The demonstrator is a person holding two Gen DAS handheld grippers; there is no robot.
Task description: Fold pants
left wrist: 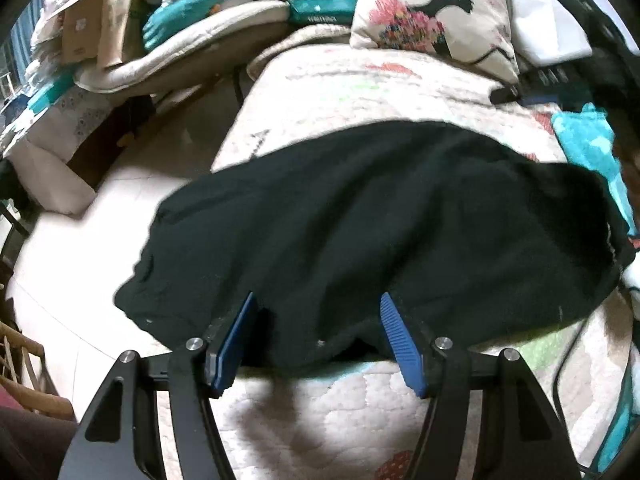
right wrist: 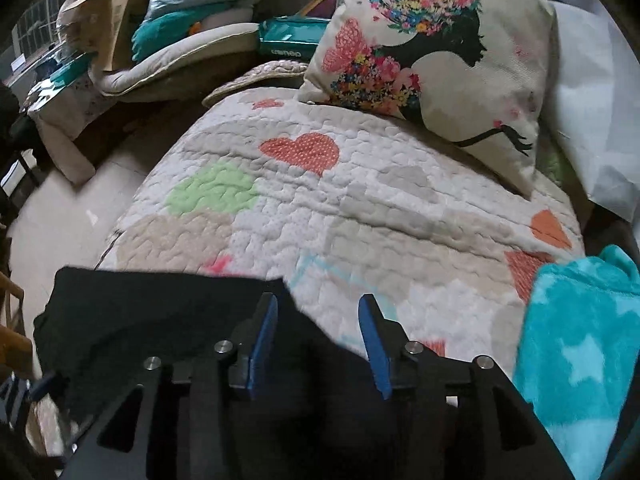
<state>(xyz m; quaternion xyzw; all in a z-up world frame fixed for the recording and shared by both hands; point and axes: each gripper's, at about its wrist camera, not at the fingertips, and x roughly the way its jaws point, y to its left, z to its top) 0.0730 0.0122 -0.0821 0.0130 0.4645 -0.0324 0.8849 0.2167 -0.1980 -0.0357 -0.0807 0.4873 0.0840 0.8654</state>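
The left wrist view shows the black pants point(left wrist: 360, 232) as a whole: one dark bundle lying crosswise on the quilted bedspread point(left wrist: 360, 88), its left end hanging past the bed's left edge over the pale floor point(left wrist: 80, 248). The left gripper point(left wrist: 318, 300) stands wide open with nothing clamped, both blue pads point(left wrist: 400, 340) over the near hem of the pants.

The right wrist view shows only a part of the pants point(right wrist: 160, 320), lying at the near left of the bedspread point(right wrist: 320, 220) and running under the right gripper point(right wrist: 318, 304). That gripper's jaws are parted and grip nothing; its left pad sits over the cloth's edge, its right pad over bare quilt. This view alone makes the heart patches plain.

One turquoise star blanket point(right wrist: 580, 360) lies at the near right edge. One printed cushion point(right wrist: 432, 64) leans at the far end.
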